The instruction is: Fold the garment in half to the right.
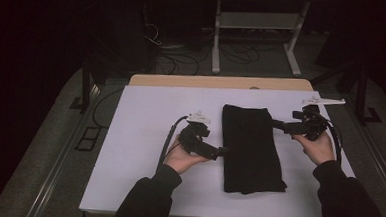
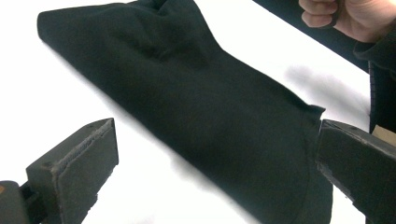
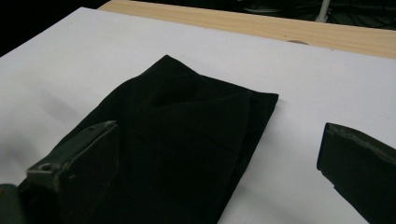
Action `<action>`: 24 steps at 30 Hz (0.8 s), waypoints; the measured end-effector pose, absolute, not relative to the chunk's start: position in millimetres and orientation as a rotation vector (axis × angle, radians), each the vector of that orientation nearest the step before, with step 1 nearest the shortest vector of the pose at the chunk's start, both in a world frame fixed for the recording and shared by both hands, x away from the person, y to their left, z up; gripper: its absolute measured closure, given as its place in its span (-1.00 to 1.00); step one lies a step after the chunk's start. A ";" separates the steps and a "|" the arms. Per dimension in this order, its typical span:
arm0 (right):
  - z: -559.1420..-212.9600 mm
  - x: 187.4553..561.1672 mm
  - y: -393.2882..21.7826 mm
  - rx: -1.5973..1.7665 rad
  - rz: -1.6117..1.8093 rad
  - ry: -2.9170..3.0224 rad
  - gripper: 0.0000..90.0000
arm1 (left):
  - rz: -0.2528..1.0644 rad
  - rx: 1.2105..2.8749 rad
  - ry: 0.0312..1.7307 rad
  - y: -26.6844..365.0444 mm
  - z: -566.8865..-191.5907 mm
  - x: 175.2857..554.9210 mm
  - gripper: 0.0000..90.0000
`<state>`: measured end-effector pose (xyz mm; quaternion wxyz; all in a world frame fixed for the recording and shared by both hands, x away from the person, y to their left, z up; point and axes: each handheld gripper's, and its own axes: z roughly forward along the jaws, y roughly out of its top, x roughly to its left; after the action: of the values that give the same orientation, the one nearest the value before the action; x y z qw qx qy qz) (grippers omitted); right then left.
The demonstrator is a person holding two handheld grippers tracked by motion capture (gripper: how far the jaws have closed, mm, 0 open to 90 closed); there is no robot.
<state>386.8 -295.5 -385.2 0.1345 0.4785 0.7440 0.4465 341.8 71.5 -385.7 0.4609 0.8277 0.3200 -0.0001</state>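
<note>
Dark floor with loose cables and the legs of a white stand surrounds the white tabletop (image 1: 143,151), whose far edge shows a strip of bare wood. From the high view, a folded black cloth (image 1: 251,149) lies lengthwise on the tabletop, between the two hand-held grippers. The left hand-held gripper (image 1: 222,151) is held in the person's left hand (image 1: 182,158), its tips pointing at the cloth's long edge and just reaching it. The right hand-held gripper (image 1: 273,123) is held in the right hand (image 1: 320,147) and points at the opposite long edge, near the cloth's far end; whether it touches the fabric cannot be told from here.

Looking along the left hand-held gripper (image 2: 215,158), its jaws stand wide apart and released, with nothing between them but tabletop (image 2: 154,186) and cloth. The black cloth (image 2: 205,102) lies just ahead, running diagonally across, its hemmed end close to the jaw on the right of this view. Beyond it, the other hand (image 2: 355,16) shows at the top corner.

Looking along the right hand-held gripper (image 3: 217,154), its jaws are likewise spread and released. The black cloth (image 3: 187,135) lies ahead and partly between them, its folded corner nearer the jaw on the left, with white tabletop (image 3: 299,93) in front of the other jaw.
</note>
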 end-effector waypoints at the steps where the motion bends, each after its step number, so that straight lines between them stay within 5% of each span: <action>1: -385.1 385.3 -295.6 1.387 1.293 2.159 -1.00 | 0.004 2.037 0.791 72.8 -385.8 341.5 -1.00; 24: -376.1 363.5 -295.4 1.321 1.307 2.180 -1.00 | 0.066 2.026 0.865 121.7 -391.2 339.0 -1.00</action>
<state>363.5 -295.4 -376.1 0.1382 0.4568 0.7536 0.4520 339.0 121.7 -391.2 0.4520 0.8200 0.3500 0.0269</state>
